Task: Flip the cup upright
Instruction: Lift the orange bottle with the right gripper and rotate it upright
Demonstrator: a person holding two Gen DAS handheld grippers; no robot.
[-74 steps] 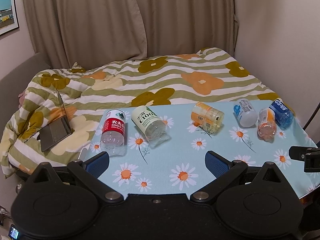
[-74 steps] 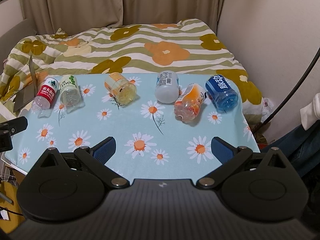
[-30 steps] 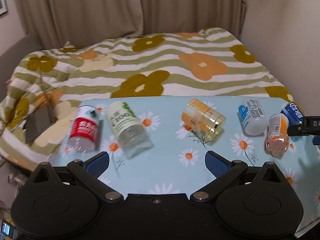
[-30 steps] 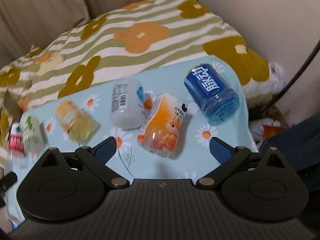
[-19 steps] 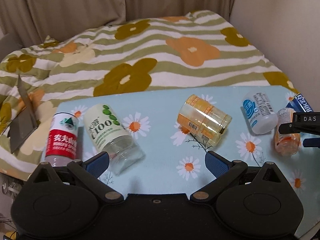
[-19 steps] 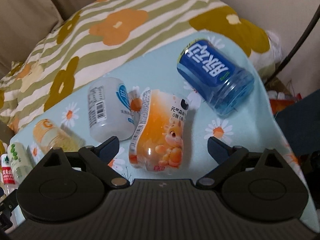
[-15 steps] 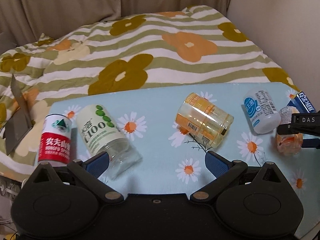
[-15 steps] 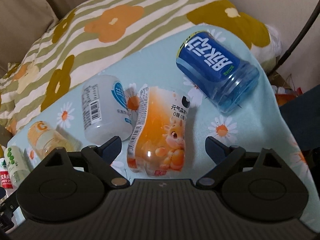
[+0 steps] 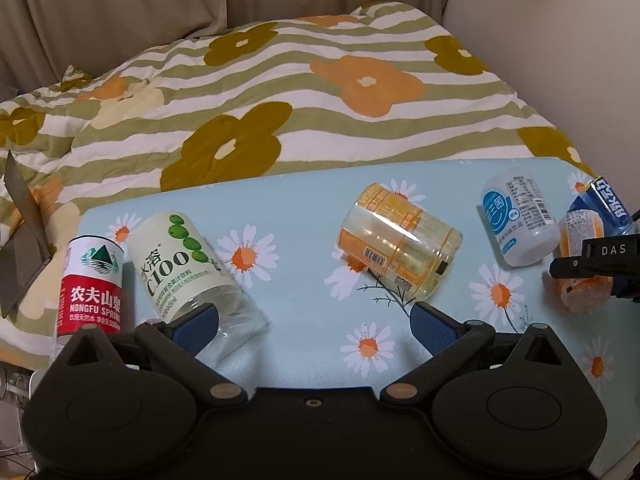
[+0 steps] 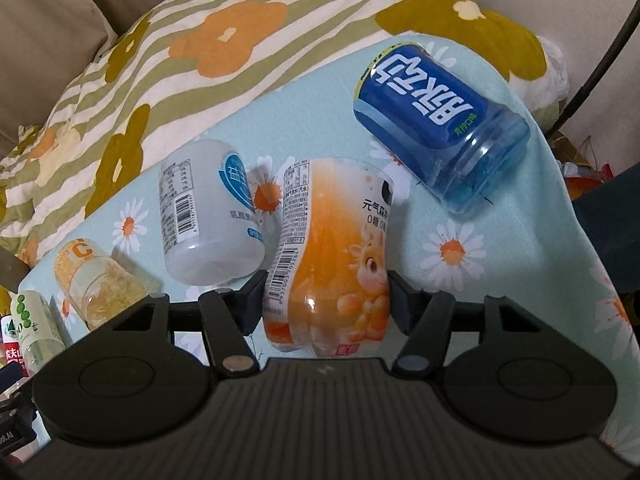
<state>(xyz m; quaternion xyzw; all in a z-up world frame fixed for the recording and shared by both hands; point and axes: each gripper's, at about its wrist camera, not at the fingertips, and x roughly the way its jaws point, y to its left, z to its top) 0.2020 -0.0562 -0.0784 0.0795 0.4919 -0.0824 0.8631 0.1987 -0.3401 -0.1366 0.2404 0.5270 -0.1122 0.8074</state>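
Orange cartoon-printed cup (image 10: pixel 334 264) lying sideways, clamped by right hand-held gripper (image 10: pixel 326 300), left hand-held gripper (image 9: pixel 314 322) wide

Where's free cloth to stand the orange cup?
Best: the near strip of the daisy tablecloth between the C100 cup and the yellow cup. Also near the blue cup, at the right edge. Crowded: the white cup nearly touches the orange cup held in the right tongs.
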